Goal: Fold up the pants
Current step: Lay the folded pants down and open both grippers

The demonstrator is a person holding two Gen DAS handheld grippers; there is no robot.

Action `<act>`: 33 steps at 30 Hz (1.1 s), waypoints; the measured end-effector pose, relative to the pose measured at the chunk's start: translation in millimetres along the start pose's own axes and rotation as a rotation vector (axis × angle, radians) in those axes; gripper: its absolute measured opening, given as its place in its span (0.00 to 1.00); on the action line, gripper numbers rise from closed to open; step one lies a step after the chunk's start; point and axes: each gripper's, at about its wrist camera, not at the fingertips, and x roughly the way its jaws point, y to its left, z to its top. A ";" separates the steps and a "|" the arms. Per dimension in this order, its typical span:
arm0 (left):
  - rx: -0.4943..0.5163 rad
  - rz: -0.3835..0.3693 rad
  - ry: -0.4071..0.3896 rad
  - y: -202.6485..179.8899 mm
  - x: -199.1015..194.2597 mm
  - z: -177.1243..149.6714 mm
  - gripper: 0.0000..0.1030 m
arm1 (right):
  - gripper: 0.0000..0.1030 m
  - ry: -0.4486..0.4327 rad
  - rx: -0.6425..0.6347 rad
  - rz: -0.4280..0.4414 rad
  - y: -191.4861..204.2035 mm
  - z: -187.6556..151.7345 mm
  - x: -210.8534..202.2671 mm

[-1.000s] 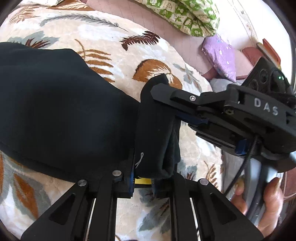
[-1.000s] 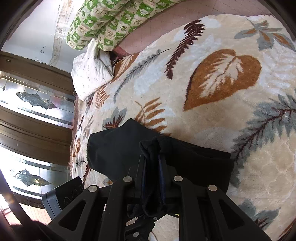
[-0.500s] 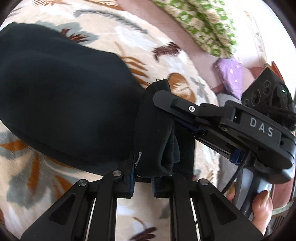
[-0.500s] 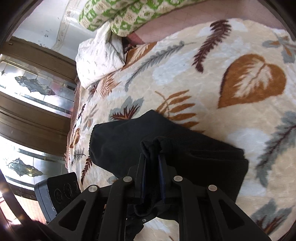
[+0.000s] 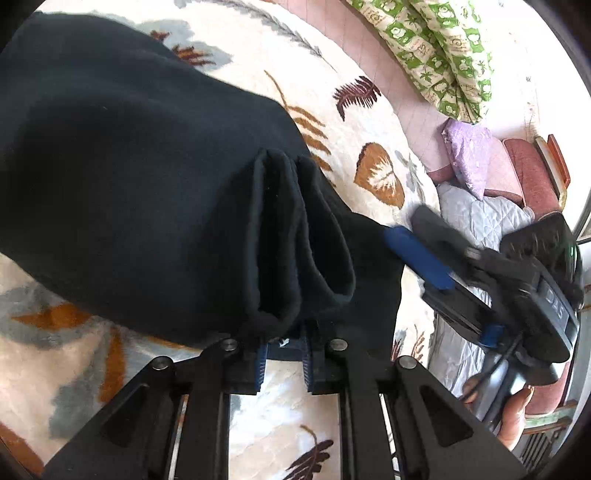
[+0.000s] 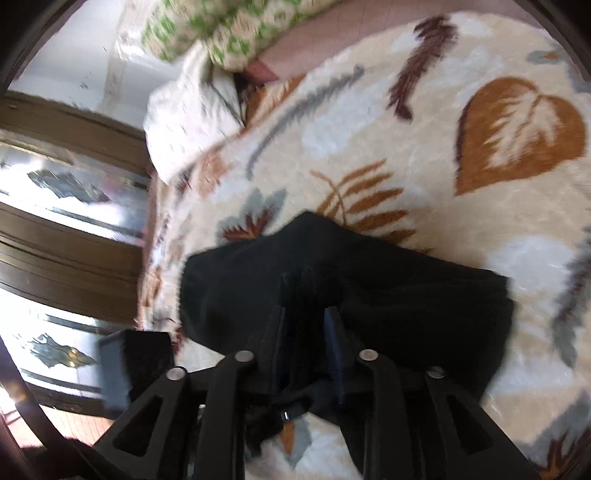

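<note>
Meanwhile left hand-held gripper (image 5: 282, 363) pinches pants (image 5: 147, 184); right hand-held gripper (image 6: 308, 354) apparently loosening.

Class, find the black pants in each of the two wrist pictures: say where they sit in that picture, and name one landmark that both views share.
Left wrist view: the black pants fill the upper left and centre, their bunched edge running down into the left claw.
Right wrist view: the black pants lie low and centre, between the fingers of the right claw.
Shared landmark: the green patterned pillow along the top edge.
</note>
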 end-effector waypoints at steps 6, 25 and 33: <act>0.036 0.030 -0.007 -0.9 -15.8 1.2 0.11 | 0.35 -0.085 0.060 0.056 -20.6 -23.8 -34.8; 0.136 0.091 0.028 -13.3 -21.5 25.6 0.38 | 0.13 -0.110 0.109 -0.071 -68.3 -52.9 -36.7; 0.191 0.179 -0.006 -12.2 -43.7 35.2 0.38 | 0.27 -0.136 0.051 -0.015 -45.6 -64.8 -44.1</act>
